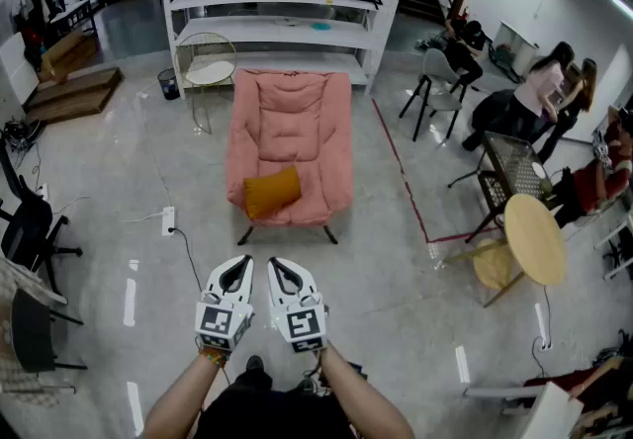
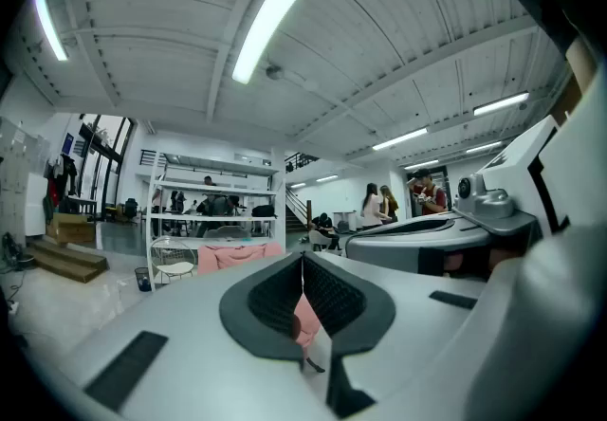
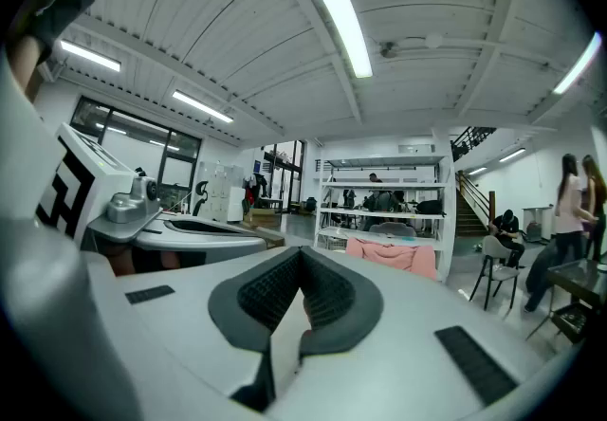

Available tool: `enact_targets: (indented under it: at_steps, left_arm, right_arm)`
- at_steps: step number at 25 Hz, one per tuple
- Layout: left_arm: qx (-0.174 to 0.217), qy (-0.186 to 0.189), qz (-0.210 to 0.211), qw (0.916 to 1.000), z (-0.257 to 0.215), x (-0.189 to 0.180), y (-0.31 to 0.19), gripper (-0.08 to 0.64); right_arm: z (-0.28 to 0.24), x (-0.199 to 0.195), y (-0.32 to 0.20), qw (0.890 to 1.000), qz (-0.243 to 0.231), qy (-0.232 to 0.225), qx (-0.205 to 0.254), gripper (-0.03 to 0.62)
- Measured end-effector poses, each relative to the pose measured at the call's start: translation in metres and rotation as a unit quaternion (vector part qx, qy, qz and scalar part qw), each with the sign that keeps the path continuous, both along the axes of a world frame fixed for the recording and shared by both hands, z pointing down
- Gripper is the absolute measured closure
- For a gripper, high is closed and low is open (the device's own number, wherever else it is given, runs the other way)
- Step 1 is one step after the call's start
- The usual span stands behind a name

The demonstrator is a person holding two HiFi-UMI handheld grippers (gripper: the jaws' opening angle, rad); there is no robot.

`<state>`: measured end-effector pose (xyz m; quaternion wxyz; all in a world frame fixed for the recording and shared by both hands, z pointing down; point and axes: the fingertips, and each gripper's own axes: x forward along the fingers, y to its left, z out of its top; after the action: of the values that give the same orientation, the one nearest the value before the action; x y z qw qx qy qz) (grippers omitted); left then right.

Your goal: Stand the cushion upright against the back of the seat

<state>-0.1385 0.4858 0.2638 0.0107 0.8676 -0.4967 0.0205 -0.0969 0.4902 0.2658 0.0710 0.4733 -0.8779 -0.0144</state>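
Observation:
A mustard-yellow cushion [image 1: 272, 190] lies on the front left of the seat of a pink padded armchair [image 1: 291, 121], away from the backrest. My two grippers are held side by side near me, some way short of the chair. The left gripper [image 1: 235, 271] is shut with nothing in it, and the right gripper [image 1: 282, 272] is shut and empty too. In the left gripper view the pink armchair [image 2: 232, 256] shows just over the closed jaws of the left gripper [image 2: 303, 263]. In the right gripper view the armchair [image 3: 394, 254] stands ahead of the right gripper [image 3: 302, 258], whose jaws meet.
White shelving [image 1: 282, 2] stands behind the chair, with a round wire side table [image 1: 210, 74] to its left. A power strip and cable [image 1: 168, 220] lie on the floor left of the chair. A round wooden table [image 1: 534, 239] and seated people [image 1: 539, 91] are at the right.

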Motion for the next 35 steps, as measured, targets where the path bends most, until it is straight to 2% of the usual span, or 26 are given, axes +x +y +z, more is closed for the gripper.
enact_targets:
  at_steps: [6, 16, 20, 23, 28, 35]
  left_arm:
    - [-0.007, 0.008, 0.001, 0.9999, 0.007, -0.016, -0.003, 0.546]
    - [-0.014, 0.025, 0.021, 0.9994, 0.011, -0.060, -0.019, 0.546]
    - [-0.010, 0.020, 0.035, 0.9991, 0.007, -0.064, -0.033, 0.546]
    - [-0.014, 0.016, 0.040, 0.9990, 0.009, -0.060, -0.045, 0.546]
    - [-0.029, 0.006, 0.030, 0.9991, 0.014, -0.048, -0.073, 0.546]
    - [-0.033, -0.016, 0.020, 0.9991, 0.028, 0.006, -0.123, 0.546]
  right_arm:
    - [0.005, -0.016, -0.006, 1.000, 0.007, 0.002, 0.002, 0.577]
    - [0.010, -0.050, -0.028, 0.999, 0.029, 0.033, 0.007, 0.577]
    - [0.004, -0.053, -0.041, 0.999, 0.043, 0.020, 0.001, 0.577]
    - [0.003, -0.047, -0.052, 0.999, 0.051, 0.006, -0.006, 0.577]
    - [0.015, -0.025, -0.079, 0.999, 0.045, 0.016, 0.002, 0.577]
    - [0.028, 0.026, -0.134, 1.000, 0.023, -0.006, -0.004, 0.577]
